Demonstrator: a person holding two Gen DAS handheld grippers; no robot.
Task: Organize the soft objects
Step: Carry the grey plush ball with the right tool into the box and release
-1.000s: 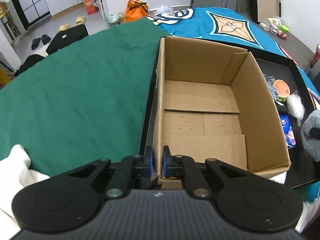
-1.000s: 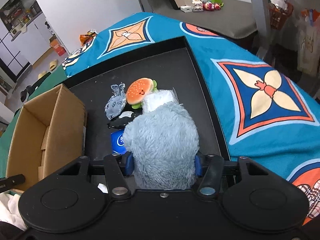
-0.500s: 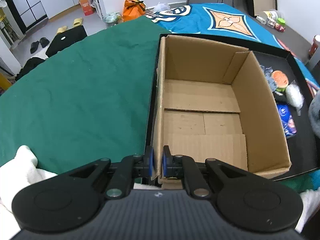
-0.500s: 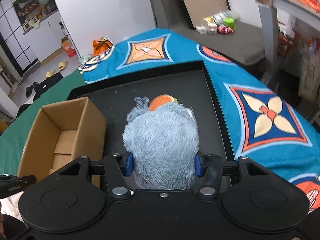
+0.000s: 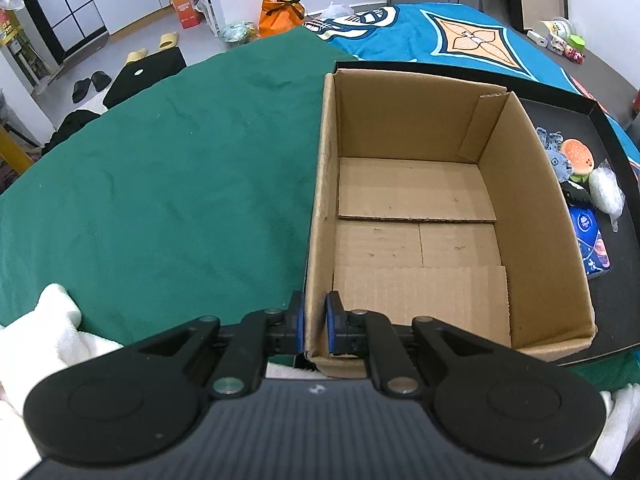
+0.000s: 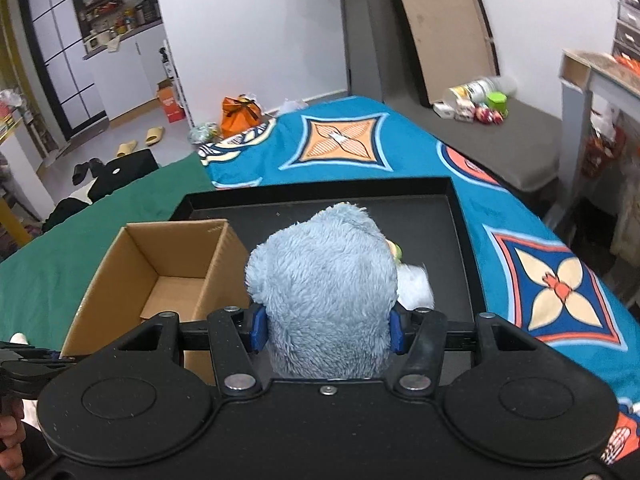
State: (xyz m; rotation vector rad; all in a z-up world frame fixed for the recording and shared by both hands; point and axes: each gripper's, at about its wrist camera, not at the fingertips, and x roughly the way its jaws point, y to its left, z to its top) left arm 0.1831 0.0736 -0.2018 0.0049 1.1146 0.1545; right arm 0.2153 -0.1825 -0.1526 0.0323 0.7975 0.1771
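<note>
While my left gripper (image 5: 315,328) stayed clamped on the cardboard box (image 5: 420,216) wall at 6 o'clock, the burger toy (image 5: 577,155) lay at 3 in the black tray (image 5: 624,312). On the right wrist view, my right gripper (image 6: 326,330) squeezed the blue plush (image 6: 324,284) dead centre, box at 9.

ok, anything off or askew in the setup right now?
Nothing stands out. The cardboard box sits upright and empty in the black tray, the left gripper pinching its near corner wall. The right gripper holds the blue plush cleanly. Remaining toys lie loosely beside the box.
</note>
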